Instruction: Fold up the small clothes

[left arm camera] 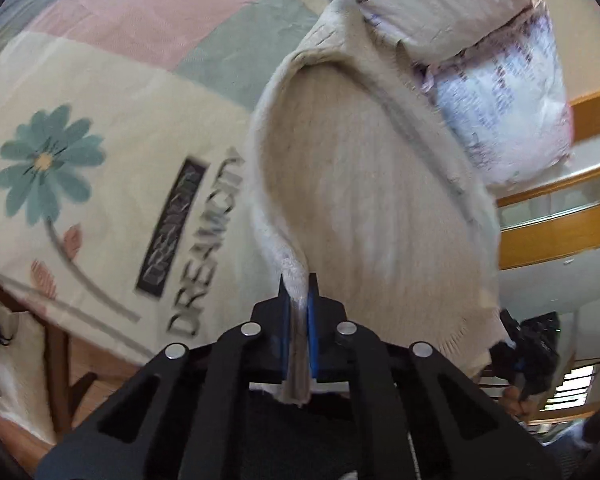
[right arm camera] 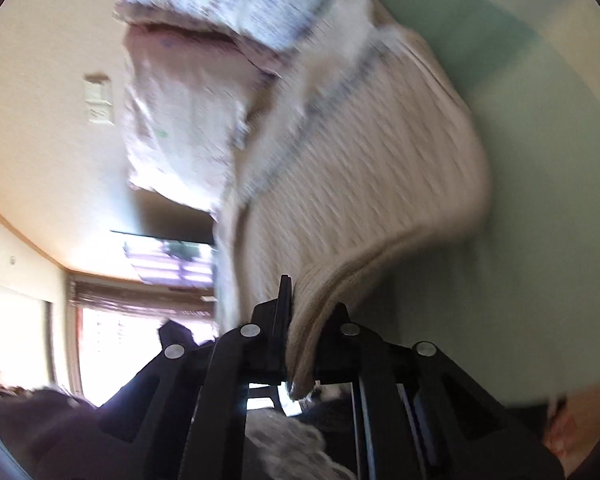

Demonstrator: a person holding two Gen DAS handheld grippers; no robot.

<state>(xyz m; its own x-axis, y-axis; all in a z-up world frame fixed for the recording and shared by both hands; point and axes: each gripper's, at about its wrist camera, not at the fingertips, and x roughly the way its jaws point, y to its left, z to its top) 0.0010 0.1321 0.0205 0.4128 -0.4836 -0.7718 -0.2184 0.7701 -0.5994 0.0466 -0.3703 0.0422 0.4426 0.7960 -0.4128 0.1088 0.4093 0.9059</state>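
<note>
My left gripper (left arm camera: 299, 292) and right gripper (right arm camera: 306, 312) each pinch the ribbed hem of a cream knit sweater (left arm camera: 364, 200), lifted above the patchwork blanket (left arm camera: 112, 128), which reads "DREAMCITY" near its flower print (left arm camera: 46, 162).

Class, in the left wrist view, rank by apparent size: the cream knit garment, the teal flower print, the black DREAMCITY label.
1. cream knit garment, though nearest the camera
2. teal flower print
3. black DREAMCITY label, close to the flower in size
</note>
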